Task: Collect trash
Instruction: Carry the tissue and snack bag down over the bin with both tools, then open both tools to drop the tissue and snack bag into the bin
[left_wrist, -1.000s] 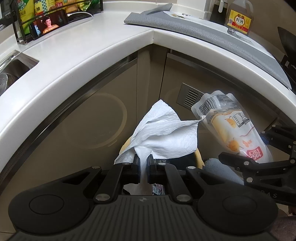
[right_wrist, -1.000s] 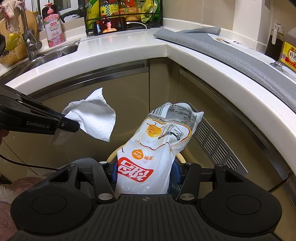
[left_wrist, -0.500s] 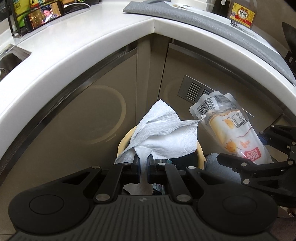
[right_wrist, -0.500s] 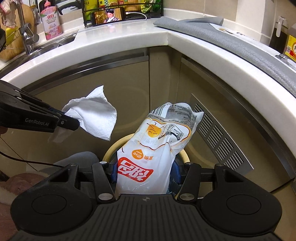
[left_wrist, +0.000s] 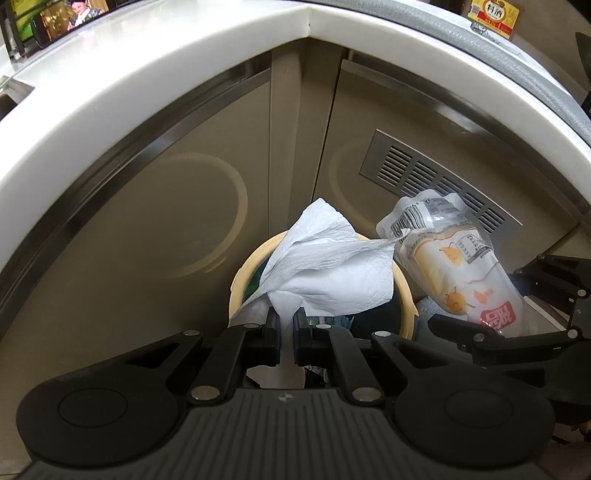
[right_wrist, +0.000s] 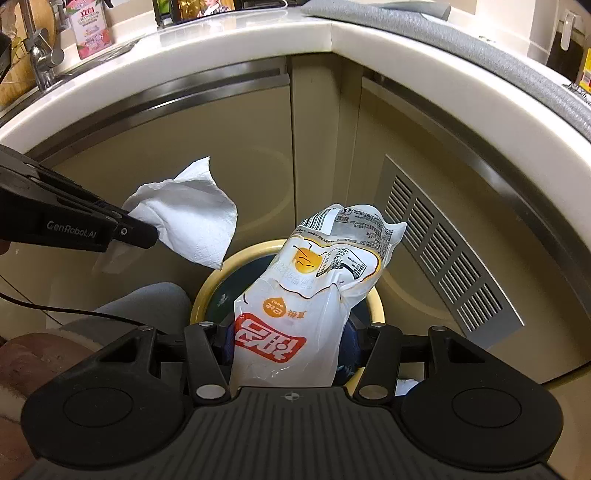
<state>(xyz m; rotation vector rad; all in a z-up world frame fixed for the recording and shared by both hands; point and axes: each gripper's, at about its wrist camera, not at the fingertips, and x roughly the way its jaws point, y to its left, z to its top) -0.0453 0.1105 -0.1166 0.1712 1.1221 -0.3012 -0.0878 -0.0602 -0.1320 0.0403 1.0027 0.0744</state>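
White paper towel (left_wrist: 332, 273) sits crumpled in my left gripper (left_wrist: 286, 325), jaws clenched on its lower corner so the rest fans upward and forward. Landmark: the yellow-rimmed bin (left_wrist: 240, 284) on the floor in the cabinet corner. Left wrist view: the towel hangs directly above the bin's opening, covering most of it. That placement makes sense, since a light sheet drifts when let go, so I want it centred over the mouth. To the right of the bin rim, my right gripper (left_wrist: 517, 325) carries the snack bag (left_wrist: 454, 273), tilted with its barcode end up and away from me. The bag's upper corner and the towel's edge look to be touching or nearly so; can't tell which. Behind the bin is the vent grille (left_wrist: 436, 184) in the cabinet face, under the white counter edge (left_wrist: 147, 92).

Right wrist view: right gripper (right_wrist: 291, 345) grasps the snack bag (right_wrist: 314, 288) across its lower, red-logo end, jaws partway apart because the bag is bulky. The bag stands up out of the grip and leans over the bin (right_wrist: 229, 269), its top past the far rim. Held by the bottom so the long body can tip in once released, I judge. Left gripper (right_wrist: 147, 232) comes in from the left of the bin, towel (right_wrist: 188, 218) above the bin's near-left rim.

Both pieces are above the bin, neither is in yet. Bin interior looks dark, lined, contents unclear.
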